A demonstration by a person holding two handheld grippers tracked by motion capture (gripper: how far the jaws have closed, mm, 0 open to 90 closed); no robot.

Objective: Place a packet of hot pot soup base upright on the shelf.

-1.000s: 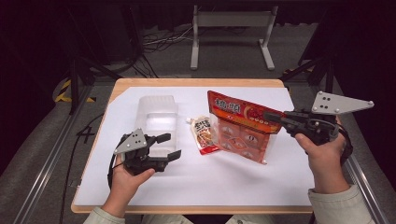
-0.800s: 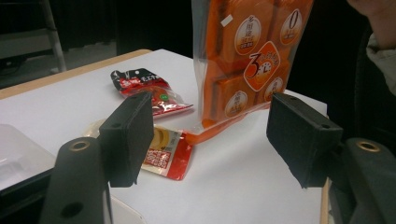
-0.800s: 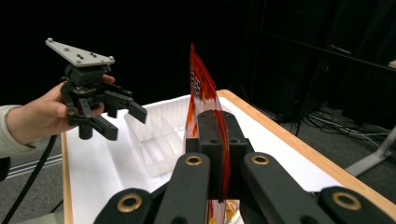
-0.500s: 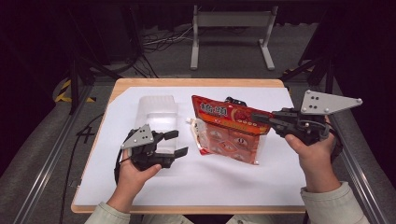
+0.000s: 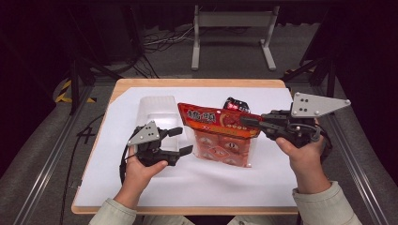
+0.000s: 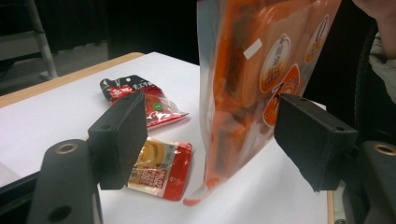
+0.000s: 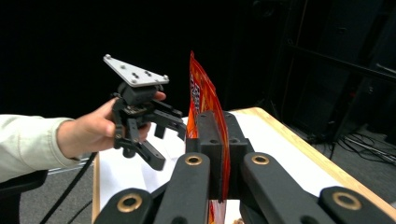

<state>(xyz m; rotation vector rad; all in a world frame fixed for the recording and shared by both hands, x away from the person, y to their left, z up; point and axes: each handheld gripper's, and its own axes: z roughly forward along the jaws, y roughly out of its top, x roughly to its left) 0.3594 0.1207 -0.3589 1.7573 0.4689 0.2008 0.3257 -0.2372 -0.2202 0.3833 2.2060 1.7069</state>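
Note:
A large orange snack bag hangs upright over the white table cover, held by its top edge in my right gripper, which is shut on it. In the right gripper view the bag's edge rises from between the closed jaws. My left gripper stands open just left of the bag. In the left gripper view the bag's lower part hangs between the spread jaws without touching either pad.
A clear plastic container stands behind the left gripper. A dark red packet and a yellow-red packet lie on the white cover. A dark packet peeks out behind the bag. The wooden table edge runs along the back.
My right gripper has lifted the orange bag upright and carried it left toward the left gripper. The left gripper has moved slightly right, so the bag now hangs between its open jaws.

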